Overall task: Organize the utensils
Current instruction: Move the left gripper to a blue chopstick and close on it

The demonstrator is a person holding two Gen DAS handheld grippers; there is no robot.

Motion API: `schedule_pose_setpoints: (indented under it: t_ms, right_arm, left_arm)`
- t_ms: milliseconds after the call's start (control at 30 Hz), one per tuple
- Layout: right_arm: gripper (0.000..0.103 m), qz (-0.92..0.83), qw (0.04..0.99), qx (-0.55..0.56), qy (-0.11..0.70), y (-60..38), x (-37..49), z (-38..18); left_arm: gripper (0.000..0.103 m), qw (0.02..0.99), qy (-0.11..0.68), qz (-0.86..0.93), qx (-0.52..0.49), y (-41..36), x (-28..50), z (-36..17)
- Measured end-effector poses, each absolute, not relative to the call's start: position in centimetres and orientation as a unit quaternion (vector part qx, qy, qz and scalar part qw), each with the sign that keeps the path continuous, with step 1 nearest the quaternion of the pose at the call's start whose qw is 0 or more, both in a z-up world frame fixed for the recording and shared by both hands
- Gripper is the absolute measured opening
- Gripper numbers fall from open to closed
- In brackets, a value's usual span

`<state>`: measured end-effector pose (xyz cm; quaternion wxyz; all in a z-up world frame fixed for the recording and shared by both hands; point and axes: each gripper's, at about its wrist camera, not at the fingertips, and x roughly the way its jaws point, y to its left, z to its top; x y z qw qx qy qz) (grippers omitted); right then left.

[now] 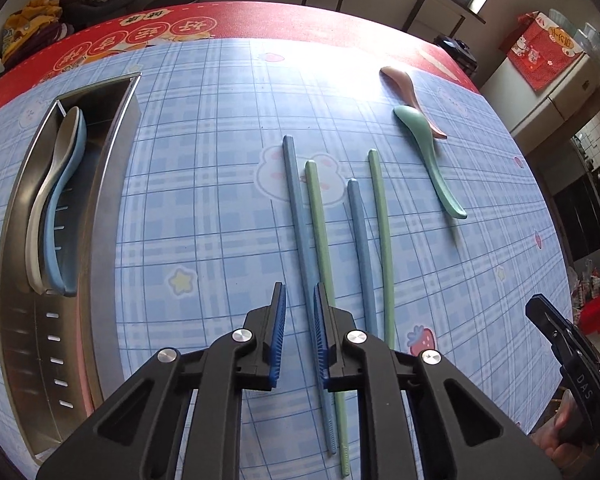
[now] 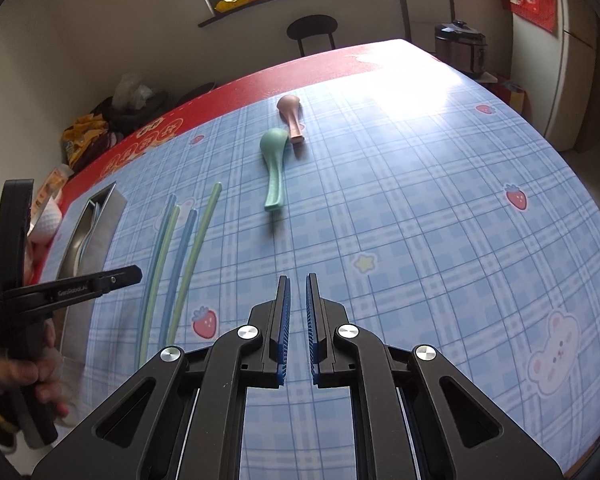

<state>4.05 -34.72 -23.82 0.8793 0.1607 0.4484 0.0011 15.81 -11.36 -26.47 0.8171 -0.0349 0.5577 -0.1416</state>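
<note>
A steel utensil tray (image 1: 112, 184) lies at the table's left and holds a white spoon (image 1: 46, 200) and a blue spoon (image 1: 66, 216). Several chopsticks, blue (image 1: 296, 208) and green (image 1: 320, 232), lie side by side on the blue plaid cloth. A green spoon (image 1: 428, 148) and a pink spoon (image 1: 408, 92) lie further right. My left gripper (image 1: 300, 296) is open and empty, above the near ends of the chopsticks. My right gripper (image 2: 298, 284) is open a little and empty, hovering over bare cloth short of the green spoon (image 2: 274, 168) and pink spoon (image 2: 292, 116).
The red table border (image 1: 260, 20) runs along the far edge. Bags and clothes (image 1: 40, 24) pile at the far left. A stool (image 2: 312, 32) and a cooker (image 2: 460, 52) stand beyond the table. The left gripper (image 2: 100, 280) shows in the right wrist view, over the tray (image 2: 80, 248).
</note>
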Motion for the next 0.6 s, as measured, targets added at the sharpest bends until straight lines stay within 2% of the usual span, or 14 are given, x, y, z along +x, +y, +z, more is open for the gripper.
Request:
schedule_pose_setpoints:
  t_ms: [600]
  right_arm:
    - [0.009, -0.022, 0.869, 0.181, 0.459, -36.2, 3.9, -25.0]
  left_arm:
    - [0.013, 0.814, 0.565, -0.134, -0.015, -12.5, 17.8, -27.5]
